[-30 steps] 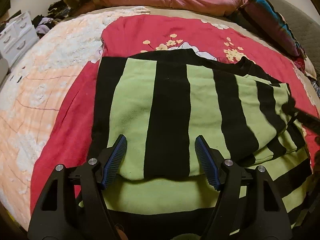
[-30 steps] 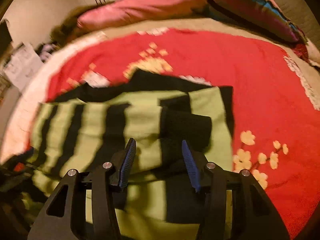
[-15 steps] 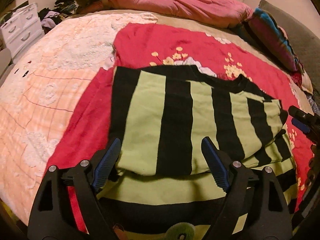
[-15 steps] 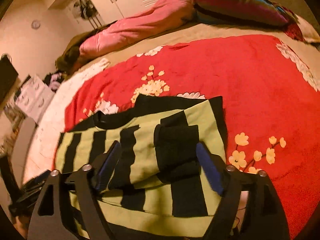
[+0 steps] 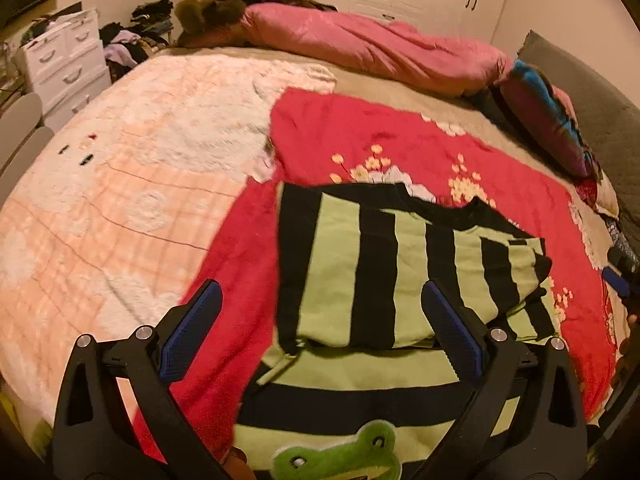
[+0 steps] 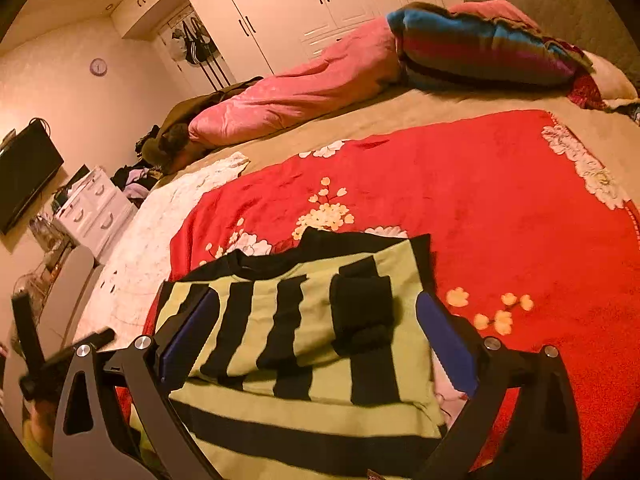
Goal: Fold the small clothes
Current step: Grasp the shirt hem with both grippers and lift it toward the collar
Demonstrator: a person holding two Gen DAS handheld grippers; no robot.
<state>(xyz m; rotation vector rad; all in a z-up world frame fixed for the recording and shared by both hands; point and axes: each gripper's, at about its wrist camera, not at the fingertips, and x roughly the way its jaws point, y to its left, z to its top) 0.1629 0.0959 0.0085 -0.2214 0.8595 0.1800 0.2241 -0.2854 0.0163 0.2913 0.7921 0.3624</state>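
Observation:
A small green-and-black striped sweater (image 5: 384, 276) lies partly folded on the red flowered blanket (image 5: 340, 132). Its upper part is folded over the lower part, and a green frog patch (image 5: 340, 458) shows at the near edge. In the right wrist view the sweater (image 6: 280, 320) shows a black cuff (image 6: 362, 312) lying on top. My left gripper (image 5: 320, 320) is open and empty, above the sweater's near left side. My right gripper (image 6: 316, 328) is open and empty, above the sweater's right side.
A peach and white fleece blanket (image 5: 120, 184) covers the bed's left part. A pink duvet (image 5: 372, 48) and a striped pillow (image 5: 552, 120) lie at the far edge. White drawers (image 5: 64, 68) stand to the left, wardrobes (image 6: 320, 4) behind.
Both grippers have pulled back and risen away from the sweater, so it looks smaller. Both sets of jaws have opened wider. The sweater has stayed folded in place.

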